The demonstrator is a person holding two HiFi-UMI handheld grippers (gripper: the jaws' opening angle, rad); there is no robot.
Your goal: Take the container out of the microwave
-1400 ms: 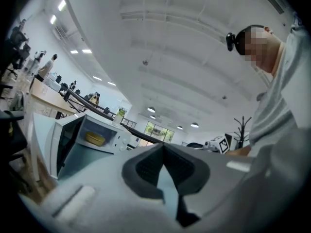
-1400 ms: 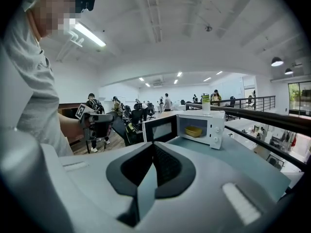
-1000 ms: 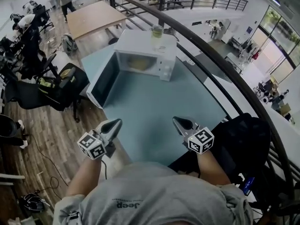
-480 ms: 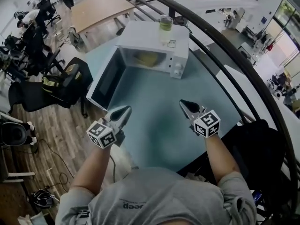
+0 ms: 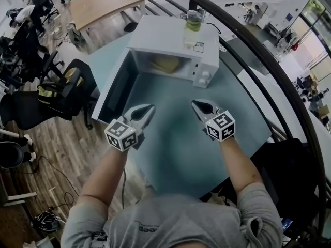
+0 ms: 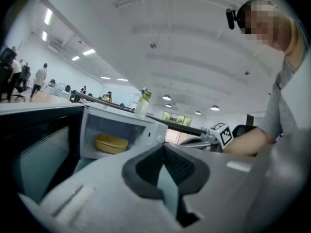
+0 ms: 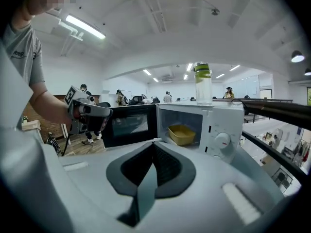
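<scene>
A white microwave (image 5: 170, 35) stands at the far end of the blue table (image 5: 176, 138), its door (image 5: 116, 89) swung wide to the left. Inside sits a shallow yellow container (image 5: 164, 62), also seen in the left gripper view (image 6: 111, 143) and the right gripper view (image 7: 181, 134). My left gripper (image 5: 146, 109) hovers over the table just in front of the door, shut and empty. My right gripper (image 5: 198, 106) hangs level with it, in front of the microwave's control panel, shut and empty too. Both are a short way from the cavity.
A clear bottle (image 5: 192, 25) with a green lid stands on top of the microwave near its right edge. A black curved railing (image 5: 269, 76) runs past the table's right side. Office chairs (image 5: 57, 94) stand on the wooden floor to the left.
Both grippers have moved forward over the table toward the open microwave. The head view has shifted with them, so the microwave now sits closer.
</scene>
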